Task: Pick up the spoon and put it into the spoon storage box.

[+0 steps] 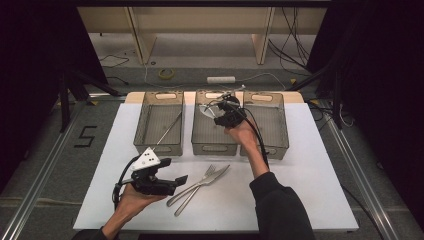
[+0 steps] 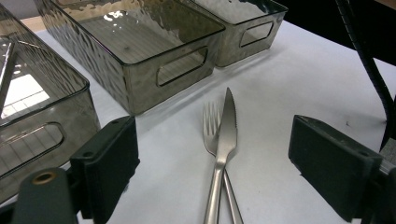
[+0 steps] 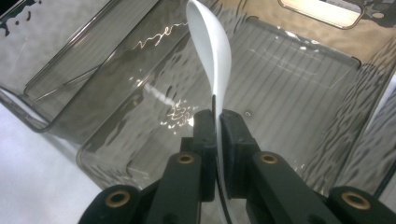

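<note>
My right gripper [image 1: 220,118] hangs over the middle smoked-plastic bin [image 1: 214,148], shut on the handle of a spoon [image 1: 204,109]. In the right gripper view the jaws [image 3: 217,126] pinch the thin handle, and the spoon's pale bowl [image 3: 210,46] rises above the bin's ribbed floor [image 3: 289,79]. A fork [image 1: 194,185] and a knife [image 1: 207,180] lie crossed on the white table near the front. My left gripper [image 1: 172,171] rests just left of them, open and empty. In the left gripper view the knife [image 2: 227,133] and the fork [image 2: 210,122] lie ahead between the wide jaws [image 2: 217,156].
Three bins stand in a row at the back: the left bin [image 1: 159,145] holds a thin metal rod [image 1: 169,129], and the right bin [image 1: 272,150] holds nothing I can see. The white sheet [image 1: 310,190] covers the table. Cables and a tape roll [image 1: 166,73] lie on the floor beyond.
</note>
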{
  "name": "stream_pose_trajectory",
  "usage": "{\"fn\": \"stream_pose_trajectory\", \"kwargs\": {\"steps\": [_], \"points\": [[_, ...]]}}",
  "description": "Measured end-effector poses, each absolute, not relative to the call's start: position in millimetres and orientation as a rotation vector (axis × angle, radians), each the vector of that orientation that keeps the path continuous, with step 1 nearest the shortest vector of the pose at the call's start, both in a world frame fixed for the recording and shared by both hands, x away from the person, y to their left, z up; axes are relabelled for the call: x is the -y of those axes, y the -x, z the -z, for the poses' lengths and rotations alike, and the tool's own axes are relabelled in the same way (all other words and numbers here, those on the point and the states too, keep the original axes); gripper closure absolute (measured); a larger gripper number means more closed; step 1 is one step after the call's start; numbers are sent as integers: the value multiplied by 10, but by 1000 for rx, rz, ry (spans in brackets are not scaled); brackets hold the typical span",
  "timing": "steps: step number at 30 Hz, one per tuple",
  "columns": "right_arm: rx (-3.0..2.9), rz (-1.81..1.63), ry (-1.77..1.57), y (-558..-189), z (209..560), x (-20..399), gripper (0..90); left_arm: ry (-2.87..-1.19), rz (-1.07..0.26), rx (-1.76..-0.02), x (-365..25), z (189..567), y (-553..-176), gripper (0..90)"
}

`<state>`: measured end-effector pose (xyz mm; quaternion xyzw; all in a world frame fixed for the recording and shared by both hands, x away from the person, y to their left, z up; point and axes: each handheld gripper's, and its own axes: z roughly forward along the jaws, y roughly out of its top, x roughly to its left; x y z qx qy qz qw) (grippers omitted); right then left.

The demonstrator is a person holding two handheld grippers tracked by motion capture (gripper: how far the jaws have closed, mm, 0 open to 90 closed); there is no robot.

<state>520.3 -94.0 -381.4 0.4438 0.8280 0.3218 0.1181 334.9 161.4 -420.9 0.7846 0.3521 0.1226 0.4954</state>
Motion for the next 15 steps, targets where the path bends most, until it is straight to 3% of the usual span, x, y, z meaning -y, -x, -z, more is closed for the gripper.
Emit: {"fn": "stream_pose_trajectory", "kwargs": {"steps": [15], "points": [[-2433,-914,-1314,-5305,3919,793,860,-1903,-298,-851,-1612,4210,-3350,154]]}}
